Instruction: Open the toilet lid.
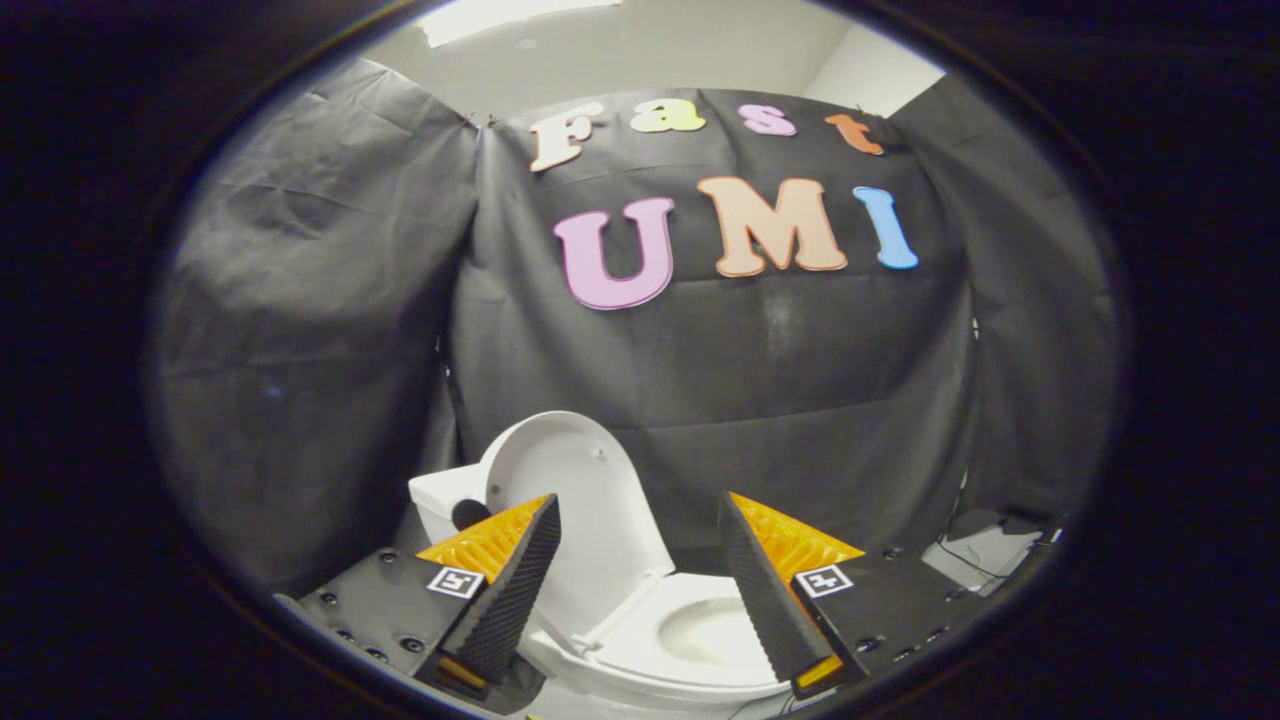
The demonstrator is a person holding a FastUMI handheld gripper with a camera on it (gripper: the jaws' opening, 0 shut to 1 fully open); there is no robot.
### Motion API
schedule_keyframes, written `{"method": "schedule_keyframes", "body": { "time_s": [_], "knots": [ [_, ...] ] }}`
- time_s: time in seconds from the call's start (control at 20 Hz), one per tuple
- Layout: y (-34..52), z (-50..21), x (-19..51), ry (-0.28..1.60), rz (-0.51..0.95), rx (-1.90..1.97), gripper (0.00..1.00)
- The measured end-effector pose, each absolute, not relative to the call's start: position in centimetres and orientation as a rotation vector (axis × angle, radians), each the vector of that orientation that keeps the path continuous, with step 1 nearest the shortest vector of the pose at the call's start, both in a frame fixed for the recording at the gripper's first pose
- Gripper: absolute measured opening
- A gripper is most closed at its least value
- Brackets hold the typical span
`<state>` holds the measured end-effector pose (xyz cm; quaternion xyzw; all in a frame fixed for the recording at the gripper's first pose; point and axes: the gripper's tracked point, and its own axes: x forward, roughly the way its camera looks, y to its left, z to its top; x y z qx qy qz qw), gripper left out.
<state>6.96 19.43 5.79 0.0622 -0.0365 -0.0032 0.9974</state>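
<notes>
- Since the toilet lid [575, 500] already stood raised, leaning back toward the tank [440, 500] with its inner face turned to the camera, the lifting itself looked done, and the step in hand read as the release or retreat after the lift.
- With its fingers spread well apart and nothing held between them, the gripper [640, 590] pressed on neither the lid nor the seat.
- Between and below the fingers lay the toilet bowl [700, 630], its seat [640, 650] down and the basin open to view.
- Just beyond the left finger [510, 590] rose the lid, its lower part partly hidden by that finger; whether the finger touched the lid could not be told, though a gap seemed likely.
- Well clear of the lid stood the right finger [765, 590], over the far side of the bowl.
- Behind the toilet hung the black cloth wall [800, 380] of the booth.
- By my judgement the next move called only for drawing the gripper straight back from the bowl, keeping the left finger from catching the lid's edge, since a nudge forward could tip the lid off its rest and let it fall shut.
- Whether the lid rested firmly against the tank could not be settled from this angle.
</notes>
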Motion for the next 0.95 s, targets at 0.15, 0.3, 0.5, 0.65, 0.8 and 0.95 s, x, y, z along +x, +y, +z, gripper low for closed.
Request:
{"method": "schedule_keyframes", "body": {
  "time_s": [0.15,0.3,0.5,0.65,0.8,0.95],
  "knots": [
    [17.5,5.9,6.4,-0.09,-0.037,0.161,0.96],
    [16.4,6.1,5.9,-0.108,-0.054,0.172,0.96],
    [16.1,5.8,5.7,-0.11,-0.053,0.164,0.96],
    [16.1,5.8,5.5,-0.105,-0.054,0.154,0.96],
    [16.0,6.7,5.2,-0.129,-0.064,0.174,0.96],
    [16.9,8.4,5.9,-0.149,-0.04,0.209,0.96]
  ]
}}
